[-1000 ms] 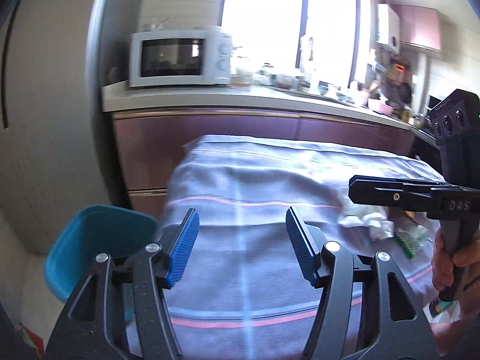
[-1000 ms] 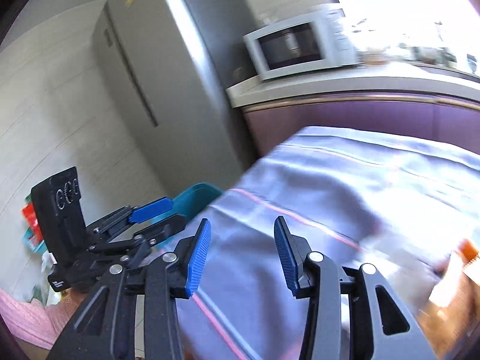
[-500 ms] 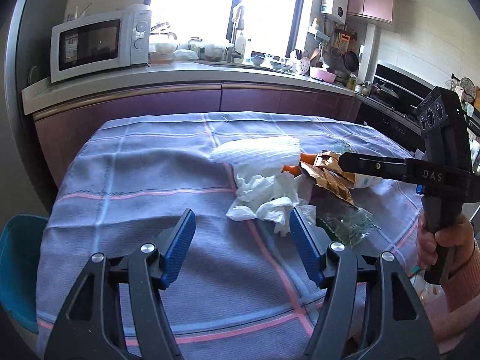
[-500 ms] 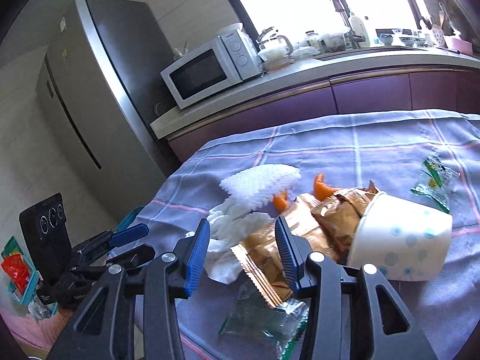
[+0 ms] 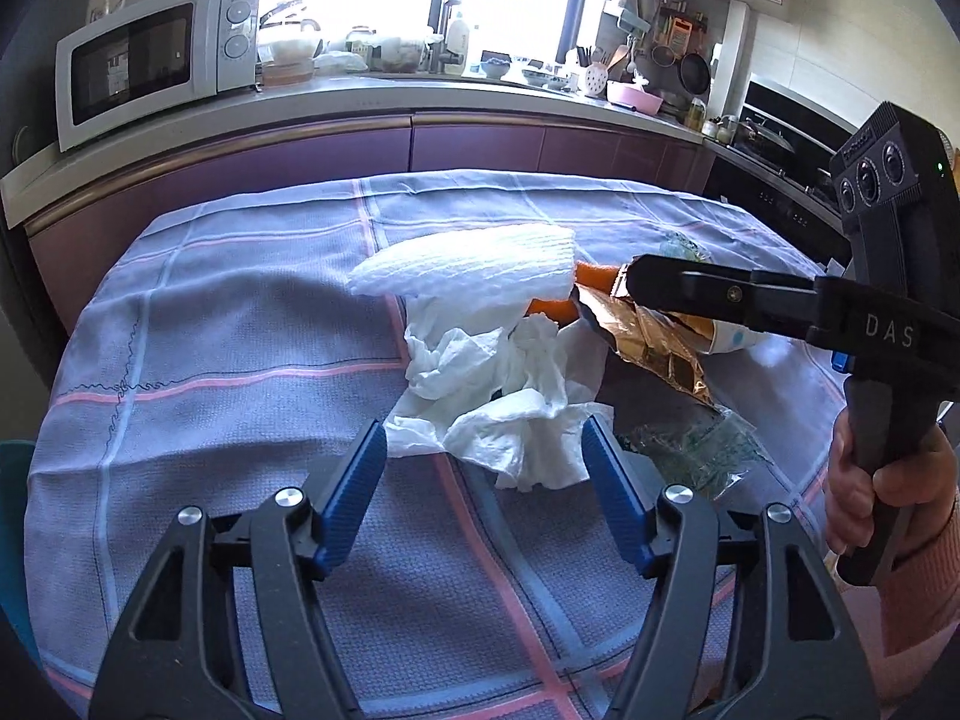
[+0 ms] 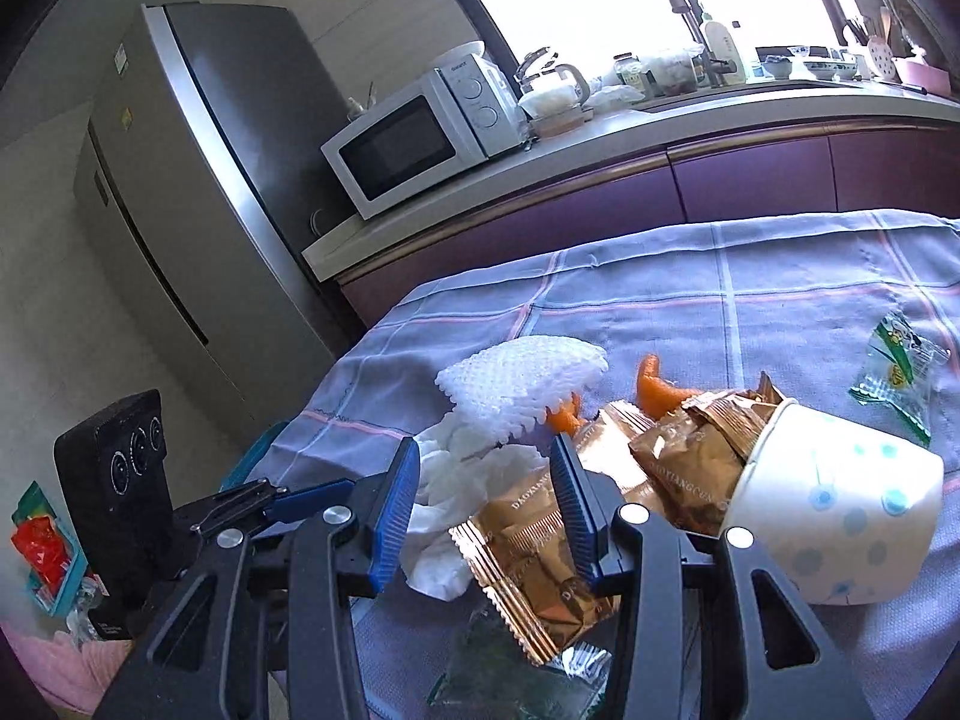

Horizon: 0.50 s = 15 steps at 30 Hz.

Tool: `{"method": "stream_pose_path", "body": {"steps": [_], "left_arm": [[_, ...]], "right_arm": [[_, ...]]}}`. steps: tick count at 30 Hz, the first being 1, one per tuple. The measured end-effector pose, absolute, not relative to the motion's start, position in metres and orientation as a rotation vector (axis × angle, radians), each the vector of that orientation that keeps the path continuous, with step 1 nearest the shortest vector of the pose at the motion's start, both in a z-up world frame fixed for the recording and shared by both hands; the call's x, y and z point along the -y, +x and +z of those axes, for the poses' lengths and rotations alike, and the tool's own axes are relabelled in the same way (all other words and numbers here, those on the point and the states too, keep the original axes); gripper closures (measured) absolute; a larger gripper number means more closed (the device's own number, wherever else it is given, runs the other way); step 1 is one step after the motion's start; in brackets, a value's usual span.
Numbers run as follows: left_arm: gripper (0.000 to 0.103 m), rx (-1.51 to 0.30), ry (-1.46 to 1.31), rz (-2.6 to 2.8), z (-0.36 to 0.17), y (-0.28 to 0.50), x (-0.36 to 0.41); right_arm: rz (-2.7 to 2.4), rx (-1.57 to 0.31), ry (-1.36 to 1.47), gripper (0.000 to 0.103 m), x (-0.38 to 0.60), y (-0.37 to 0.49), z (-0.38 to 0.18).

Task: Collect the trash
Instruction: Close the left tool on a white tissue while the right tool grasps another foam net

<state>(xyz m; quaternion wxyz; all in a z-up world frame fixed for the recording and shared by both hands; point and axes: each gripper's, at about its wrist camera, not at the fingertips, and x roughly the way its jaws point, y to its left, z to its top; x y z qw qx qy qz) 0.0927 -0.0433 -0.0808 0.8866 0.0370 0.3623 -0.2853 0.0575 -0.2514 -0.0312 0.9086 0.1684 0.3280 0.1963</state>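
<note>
A pile of trash lies on the checked tablecloth (image 5: 240, 324). It holds a white foam net (image 5: 468, 267) (image 6: 522, 384), crumpled tissue (image 5: 510, 396) (image 6: 462, 480), orange peel (image 5: 594, 273) (image 6: 657, 393), gold wrappers (image 5: 654, 348) (image 6: 528, 558) and a tipped dotted paper cup (image 6: 840, 510). My left gripper (image 5: 480, 444) is open just short of the tissue, with nothing between its pads. My right gripper (image 6: 485, 456) (image 5: 630, 279) is open above the tissue and a gold wrapper, gripping nothing. A person's hand (image 5: 870, 480) holds its handle.
Clear green wrappers lie near the pile (image 5: 690, 444) (image 6: 516, 684), and one lies apart at the right (image 6: 900, 378). A teal bin (image 5: 9, 516) (image 6: 252, 456) stands beside the table's left edge. Behind are a counter with a microwave (image 5: 150, 60) and a fridge (image 6: 198, 192).
Both views have swung right from the table's left end and the teal bin to the trash pile. Both grippers have come closer to the pile, with their jaws about as wide as before.
</note>
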Motion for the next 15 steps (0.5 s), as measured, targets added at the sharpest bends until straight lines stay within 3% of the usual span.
{"method": "stream_pose_path", "body": {"steps": [6,10,11,15], "left_arm": [[0.062,-0.802,0.066,-0.598,-0.089,0.101,0.048],[0.09,-0.803,0.055,-0.603,-0.089,0.102,0.048],[0.092,-0.803,0.05,-0.606,-0.09,0.104,0.046],[0.096,-0.784,0.032,-0.616,-0.086,0.101,0.04]], "right_arm": [[0.419,-0.707,0.368,0.06,0.244,0.083,-0.036],[0.419,-0.734,0.405,0.06,0.245,0.096,-0.042],[0.413,-0.739,0.412,0.062,0.246,0.098,-0.043],[0.418,-0.745,0.436,0.087,0.249,0.101,-0.046]]}}
